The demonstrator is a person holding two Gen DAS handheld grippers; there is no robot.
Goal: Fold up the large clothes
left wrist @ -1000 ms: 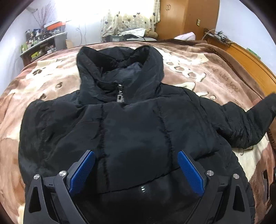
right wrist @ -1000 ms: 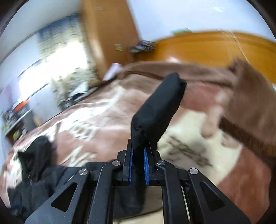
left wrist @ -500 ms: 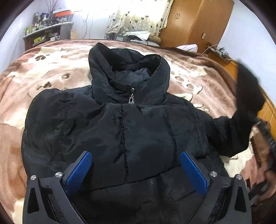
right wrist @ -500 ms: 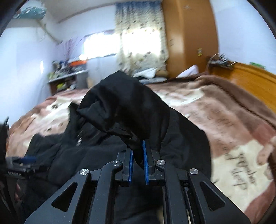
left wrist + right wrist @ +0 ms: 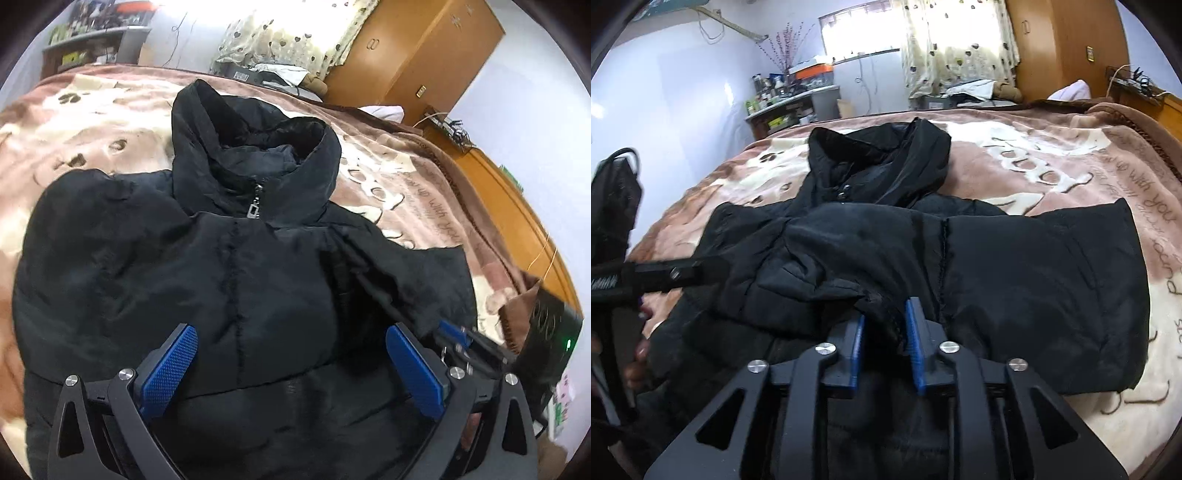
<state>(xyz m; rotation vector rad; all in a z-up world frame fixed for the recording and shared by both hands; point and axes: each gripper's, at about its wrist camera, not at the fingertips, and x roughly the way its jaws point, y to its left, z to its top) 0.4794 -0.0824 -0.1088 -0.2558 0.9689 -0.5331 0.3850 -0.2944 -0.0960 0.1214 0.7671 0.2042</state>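
Note:
A black puffer jacket (image 5: 236, 280) lies front-up on the bed, collar away from me; it also shows in the right wrist view (image 5: 1015, 266). Its right sleeve (image 5: 827, 266) is folded across the chest. My left gripper (image 5: 291, 365) is open and empty above the jacket's lower front. My right gripper (image 5: 882, 328) has its jaws slightly apart with the sleeve cuff (image 5: 882, 299) loosely between the blue pads. The right gripper (image 5: 454, 332) shows at the left view's right edge, and the left gripper (image 5: 665, 275) at the right view's left edge.
The jacket lies on a brown and cream blanket (image 5: 399, 177) that covers the bed. A wooden bed frame (image 5: 517, 206) runs along the right side. A wardrobe (image 5: 417, 55), a curtained window (image 5: 923, 40) and cluttered shelves (image 5: 790, 96) stand beyond the bed.
My right gripper swung the sleeve from out over the right side of the bed across onto the jacket's chest, and its jaws have parted. My left gripper stayed open above the jacket.

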